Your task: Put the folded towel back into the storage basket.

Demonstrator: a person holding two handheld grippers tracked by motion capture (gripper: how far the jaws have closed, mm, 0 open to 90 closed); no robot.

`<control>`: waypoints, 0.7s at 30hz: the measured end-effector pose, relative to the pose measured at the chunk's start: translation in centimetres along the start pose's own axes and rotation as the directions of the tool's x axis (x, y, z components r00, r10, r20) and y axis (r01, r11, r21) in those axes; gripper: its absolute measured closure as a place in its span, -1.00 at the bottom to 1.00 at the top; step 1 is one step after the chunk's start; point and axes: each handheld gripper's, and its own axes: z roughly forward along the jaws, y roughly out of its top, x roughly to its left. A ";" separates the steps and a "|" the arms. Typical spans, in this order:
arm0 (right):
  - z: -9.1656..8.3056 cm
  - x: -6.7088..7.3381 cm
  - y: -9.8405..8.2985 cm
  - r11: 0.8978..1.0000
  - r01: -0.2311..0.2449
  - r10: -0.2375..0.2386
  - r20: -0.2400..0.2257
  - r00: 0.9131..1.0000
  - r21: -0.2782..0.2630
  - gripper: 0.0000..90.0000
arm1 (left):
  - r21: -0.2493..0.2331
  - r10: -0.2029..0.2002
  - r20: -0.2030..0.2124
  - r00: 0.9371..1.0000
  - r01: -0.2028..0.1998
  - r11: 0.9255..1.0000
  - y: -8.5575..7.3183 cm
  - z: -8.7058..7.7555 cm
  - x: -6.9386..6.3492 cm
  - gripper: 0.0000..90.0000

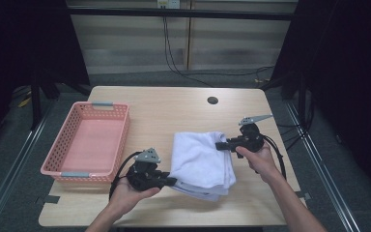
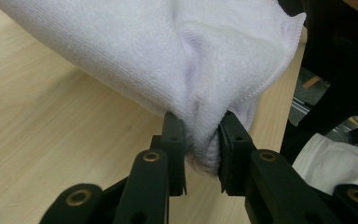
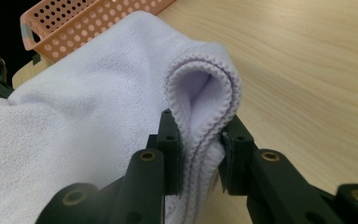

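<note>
A folded white towel hangs a little above the wooden table, held at two ends. My left gripper is shut on its near left corner; in the left gripper view the cloth bunches between the jaws of that gripper. My right gripper is shut on the towel's far right edge. In the right gripper view the layered hem is pinched between the pads of that gripper.
A pink perforated basket stands at the table's left side, also seen as the basket beyond the towel. A round cable hole lies at the table's far side. Dark frame posts flank the table.
</note>
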 end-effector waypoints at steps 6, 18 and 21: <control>0.9 0.2 2.0 1.000 0.011 -0.011 -0.013 1.000 -0.004 0.63 | -0.025 -0.021 -0.012 1.000 0.020 0.999 0.1 -1.4 0.9 0.67; 2.9 1.2 5.9 0.998 0.051 -0.052 -0.044 0.998 -0.024 0.63 | -0.083 -0.054 -0.075 0.996 0.048 0.995 0.1 -5.1 2.6 0.67; 4.0 1.7 7.2 0.997 0.065 -0.067 -0.054 0.996 -0.032 0.63 | -0.088 -0.068 -0.096 0.993 0.059 0.994 -0.3 -6.2 3.3 0.68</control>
